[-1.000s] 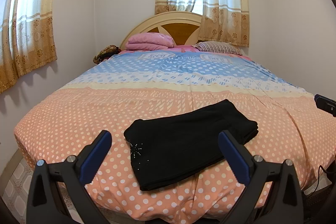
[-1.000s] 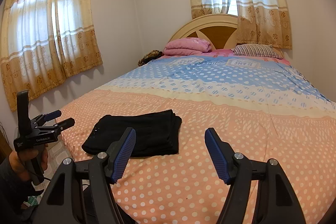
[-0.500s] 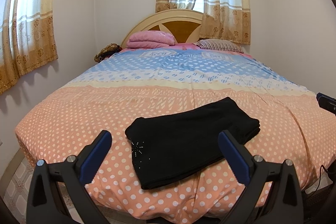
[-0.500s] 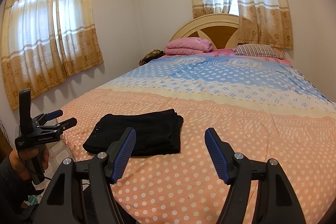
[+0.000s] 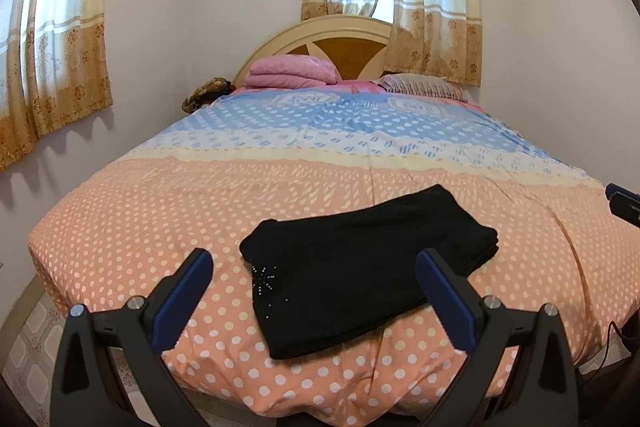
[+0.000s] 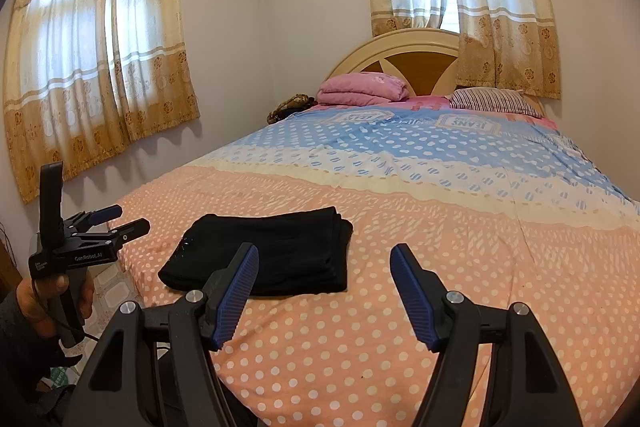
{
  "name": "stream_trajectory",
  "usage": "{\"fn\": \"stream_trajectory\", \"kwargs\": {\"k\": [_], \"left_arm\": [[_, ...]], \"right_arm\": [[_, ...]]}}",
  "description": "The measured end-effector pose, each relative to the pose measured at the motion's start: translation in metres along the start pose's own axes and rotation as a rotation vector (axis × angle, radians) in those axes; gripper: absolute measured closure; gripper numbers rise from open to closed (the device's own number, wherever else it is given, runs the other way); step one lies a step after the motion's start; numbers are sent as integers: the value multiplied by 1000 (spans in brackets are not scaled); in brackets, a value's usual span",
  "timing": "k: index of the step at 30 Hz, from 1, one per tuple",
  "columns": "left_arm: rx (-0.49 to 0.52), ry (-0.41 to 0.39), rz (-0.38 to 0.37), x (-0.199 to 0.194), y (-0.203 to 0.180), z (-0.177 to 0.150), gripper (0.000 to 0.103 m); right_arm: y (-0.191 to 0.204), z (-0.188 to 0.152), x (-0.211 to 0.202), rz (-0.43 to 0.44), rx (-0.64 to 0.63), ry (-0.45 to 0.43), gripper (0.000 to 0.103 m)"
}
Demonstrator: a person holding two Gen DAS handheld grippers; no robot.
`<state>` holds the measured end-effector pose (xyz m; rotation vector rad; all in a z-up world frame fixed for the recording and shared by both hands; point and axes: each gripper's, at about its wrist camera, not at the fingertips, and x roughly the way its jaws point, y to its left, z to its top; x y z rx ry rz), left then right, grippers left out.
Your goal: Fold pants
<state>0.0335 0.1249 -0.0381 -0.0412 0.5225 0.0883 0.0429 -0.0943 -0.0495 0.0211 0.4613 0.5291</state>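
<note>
Fingers: my left gripper (image 5: pixel 314 287) and right gripper (image 6: pixel 324 289) both open, empty | Change: none, hands unmoved | Black pants (image 5: pixel 360 263) folded on bedspread (image 5: pixel 160 211) | Task appears complete.

Pants (image 6: pixel 272 251): folded black, on bed (image 6: pixel 400 227), ten o'clock of right gripper (image 6: pixel 324 267)
Right gripper: jaws apart, empty
Left gripper (image 6: pixel 120 219): nine o'clock, hand-held

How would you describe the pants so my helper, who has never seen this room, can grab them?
Start at the big bed with the polka-dot cover. On its peach end nearest the cameras lie the folded pants. They are the only black item there, with small sparkly studs at one corner.
</note>
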Motion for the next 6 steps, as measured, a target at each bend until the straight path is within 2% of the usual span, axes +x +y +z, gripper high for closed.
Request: {"fn": "stream_trajectory", "kwargs": {"k": [6], "left_arm": [[14,13,-1,4,-2,-4,0]], "right_arm": [[-1,-2,3,-1,0,12,33]]}}
